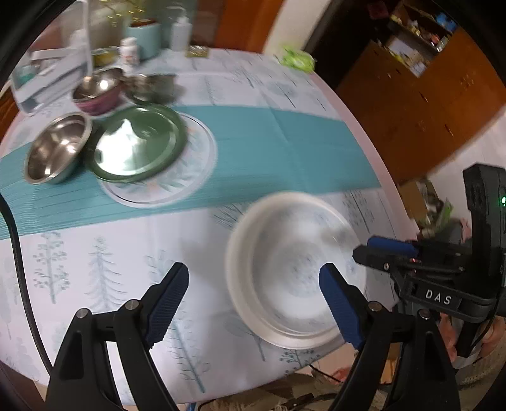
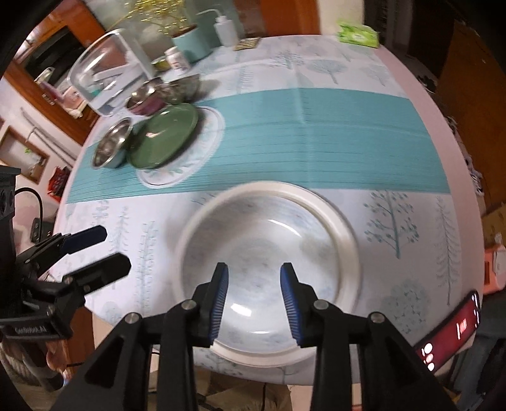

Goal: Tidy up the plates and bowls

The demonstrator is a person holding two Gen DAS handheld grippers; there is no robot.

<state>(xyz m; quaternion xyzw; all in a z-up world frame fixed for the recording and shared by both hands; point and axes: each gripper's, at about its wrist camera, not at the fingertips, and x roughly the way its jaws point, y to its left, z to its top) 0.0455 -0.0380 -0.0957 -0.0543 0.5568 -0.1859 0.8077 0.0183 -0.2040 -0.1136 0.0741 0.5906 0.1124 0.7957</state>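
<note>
White rim, pale blue tree print inside: that's the big plate (image 2: pixel 268 275) sitting flat on the tablecloth (image 2: pixel 316 139), face up, near the table edge closest to me. It's round, so no real long axis to speak of, it just opens straight up at my cameras.

My left gripper (image 1: pixel 253 303) has its jaws spread wide with nothing between them. One blue pad hangs over bare cloth, the other over the plate's left side, and I can't see it touching. My right gripper (image 2: pixel 254 300) is parted less widely, both pads above the plate's middle, also gripping nothing.

Further back, on the teal stripe, a green plate (image 1: pixel 139 145) rests tilted on a second tree-print plate (image 1: pixel 189 177), overlapping its left part. A steel bowl (image 1: pixel 57 148) sits right beside the green one, opening upward and tipped a bit. Behind those there's a purple-sided steel bowl (image 1: pixel 98 91) and another metal bowl (image 1: pixel 151 85), kinda blurry. A squeeze bottle (image 2: pixel 226 30) and a green packet (image 2: pixel 357 34) are at the far edge.
</note>
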